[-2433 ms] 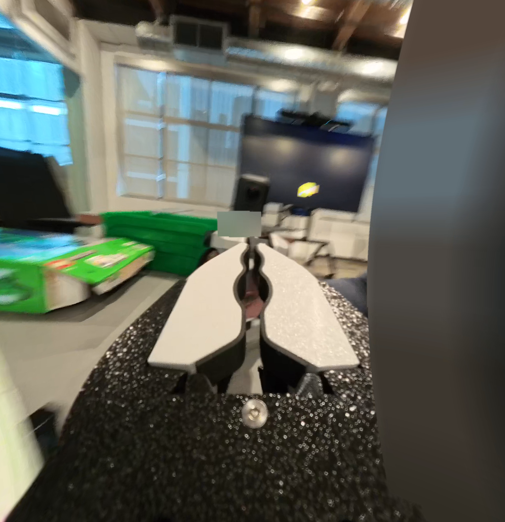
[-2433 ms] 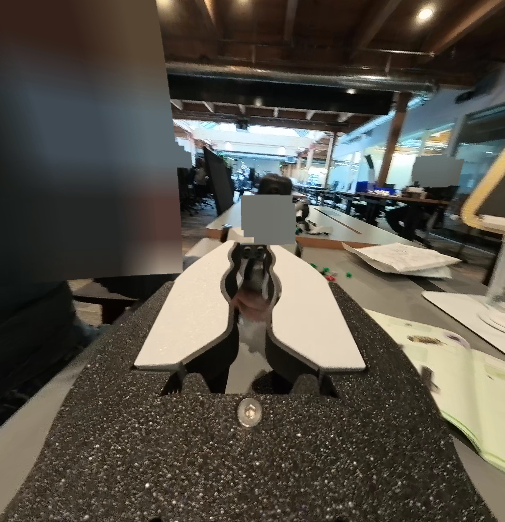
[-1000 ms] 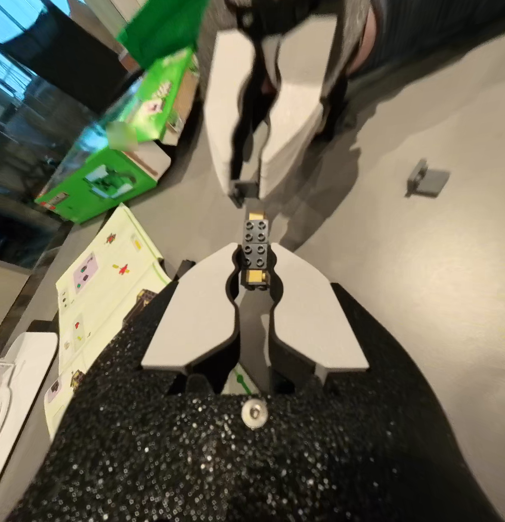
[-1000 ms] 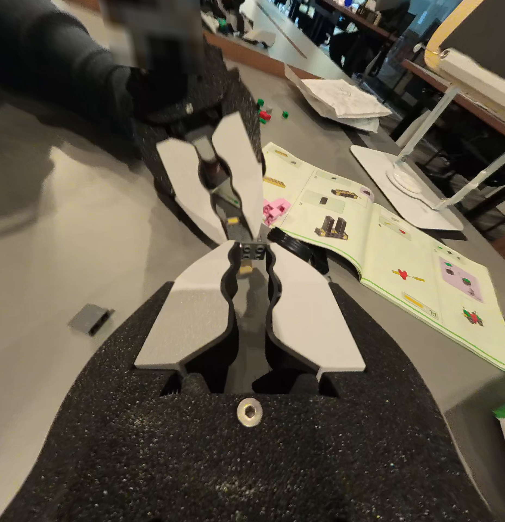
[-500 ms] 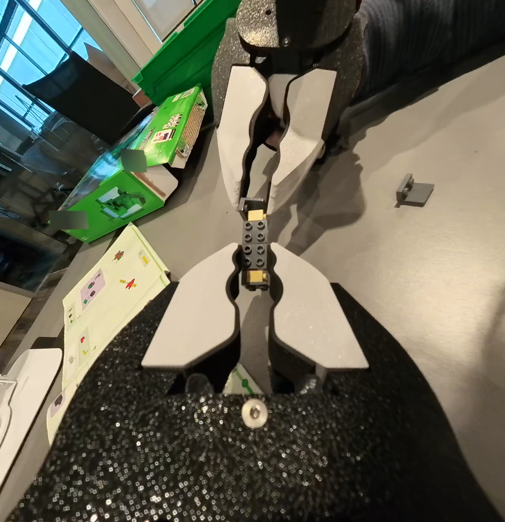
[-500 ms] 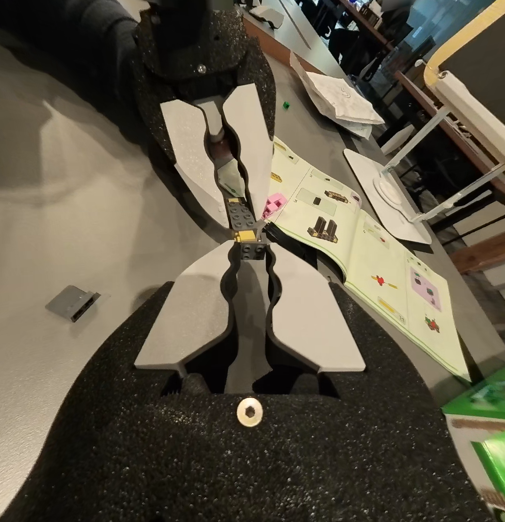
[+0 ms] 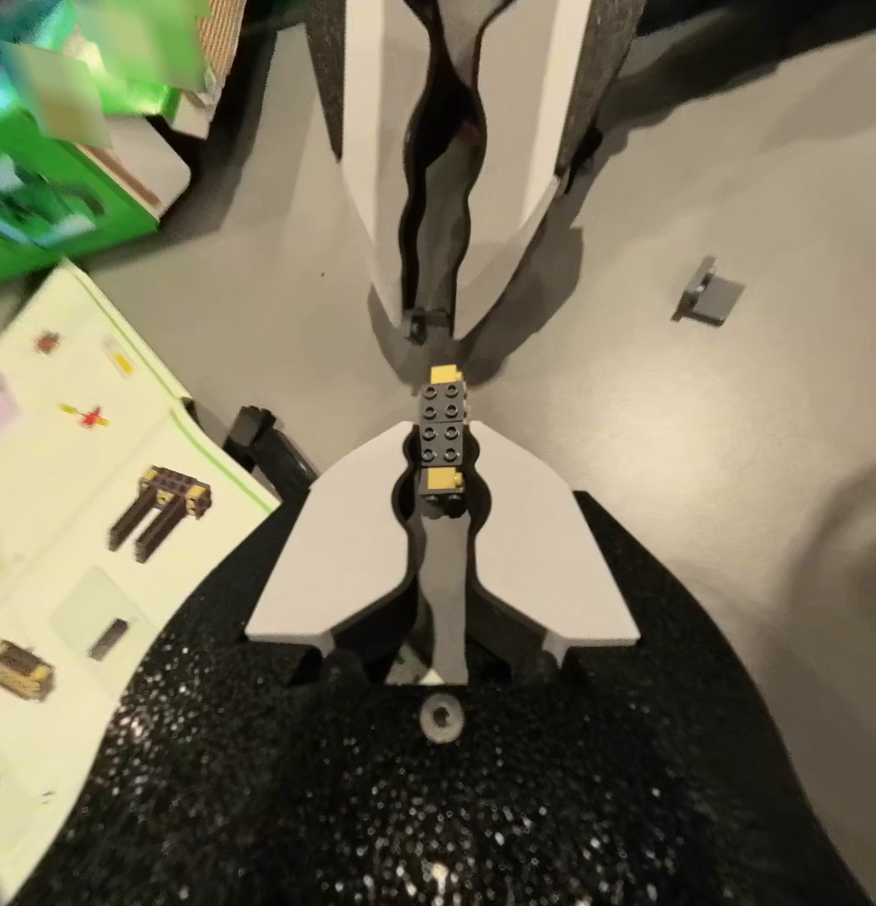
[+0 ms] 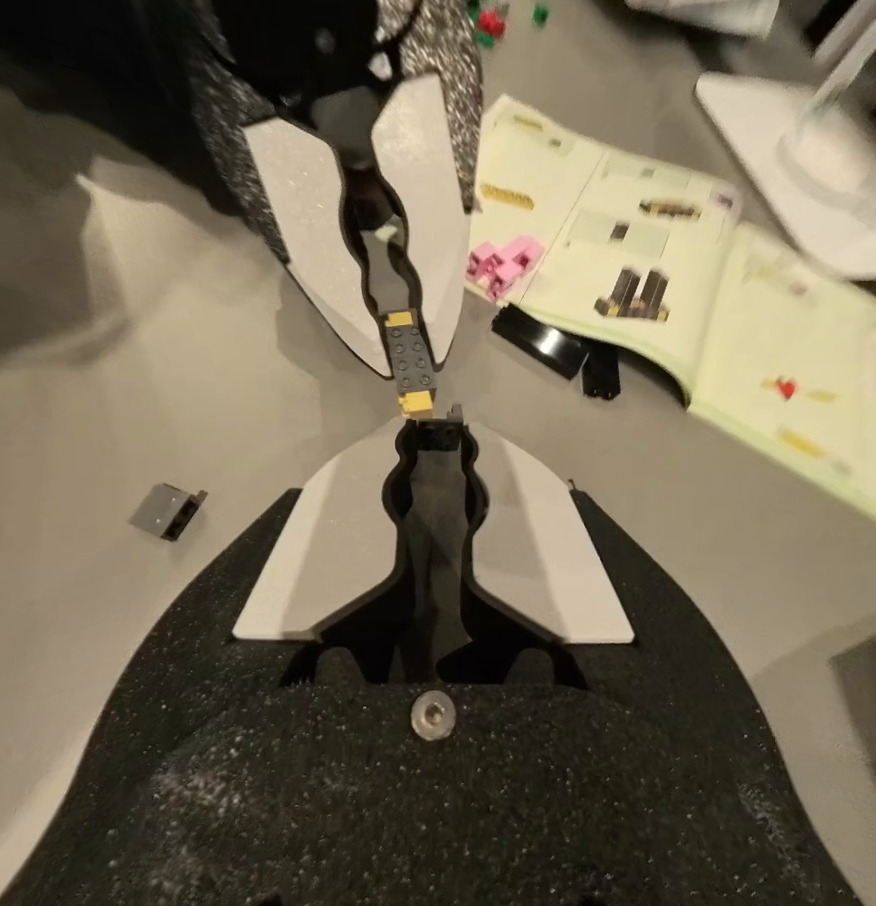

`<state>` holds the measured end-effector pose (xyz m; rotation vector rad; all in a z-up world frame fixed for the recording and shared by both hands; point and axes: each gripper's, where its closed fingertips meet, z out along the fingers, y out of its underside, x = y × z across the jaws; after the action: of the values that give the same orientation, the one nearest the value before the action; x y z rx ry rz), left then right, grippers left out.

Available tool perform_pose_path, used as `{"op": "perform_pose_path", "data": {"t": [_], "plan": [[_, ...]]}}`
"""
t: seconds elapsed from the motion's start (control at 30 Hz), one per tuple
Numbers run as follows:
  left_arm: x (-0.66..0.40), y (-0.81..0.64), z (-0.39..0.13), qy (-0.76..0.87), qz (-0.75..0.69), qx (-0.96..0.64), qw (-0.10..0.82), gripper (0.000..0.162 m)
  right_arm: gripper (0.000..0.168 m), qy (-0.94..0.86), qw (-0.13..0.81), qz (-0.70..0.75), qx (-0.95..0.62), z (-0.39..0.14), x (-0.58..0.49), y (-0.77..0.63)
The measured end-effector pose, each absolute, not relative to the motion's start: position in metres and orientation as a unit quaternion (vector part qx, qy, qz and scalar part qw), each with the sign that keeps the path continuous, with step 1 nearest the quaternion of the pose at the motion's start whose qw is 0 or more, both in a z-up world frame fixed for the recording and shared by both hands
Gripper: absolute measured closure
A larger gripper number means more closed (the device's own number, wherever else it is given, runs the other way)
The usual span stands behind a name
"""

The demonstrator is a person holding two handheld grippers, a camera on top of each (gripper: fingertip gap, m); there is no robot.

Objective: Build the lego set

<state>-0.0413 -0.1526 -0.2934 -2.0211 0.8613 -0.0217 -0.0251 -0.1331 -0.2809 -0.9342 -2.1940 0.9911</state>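
Centrally in the left wrist view, the left tool (image 7: 443,441) is clamped on a dark grey studded assembly (image 7: 443,429) with yellow pieces at both ends, which sticks out past the tips toward the top of the frame. Facing it from the upper middle, the right tool (image 7: 428,323) pinches a small dark brick (image 7: 426,321), just apart from the assembly's far yellow end. A grey bracket piece (image 7: 708,299) lies at right on the desk (image 7: 720,441). An open instruction booklet (image 7: 83,490) fills the left side, a green box (image 7: 58,196) sits upper left, blurred.

Next, in the right wrist view, the right tool (image 8: 438,431) is closed on the dark brick (image 8: 438,436) at its tips. The assembly (image 8: 410,365) hangs between the left tool's (image 8: 409,360) closed fingers above centre. Pink bricks (image 8: 504,260) rest on the booklet (image 8: 671,294) at upper right; black pieces (image 8: 548,345) lie beside its edge.
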Motion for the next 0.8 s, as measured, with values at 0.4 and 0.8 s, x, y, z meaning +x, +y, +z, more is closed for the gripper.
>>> {"op": "perform_pose_path", "data": {"t": [0.4, 0.8], "plan": [[-0.041, -0.153, -0.294, 0.318, -0.060, -0.837, 0.441, 0.146, 0.151, -0.819, 0.219, 0.362, -0.387, -0.294, -0.025, -0.134], [-0.041, -0.153, -0.294, 0.319, -0.063, -0.837, 0.440, 0.146, 0.140, -0.822, 0.223, 0.358, -0.382, -0.295, -0.020, -0.127]]}}
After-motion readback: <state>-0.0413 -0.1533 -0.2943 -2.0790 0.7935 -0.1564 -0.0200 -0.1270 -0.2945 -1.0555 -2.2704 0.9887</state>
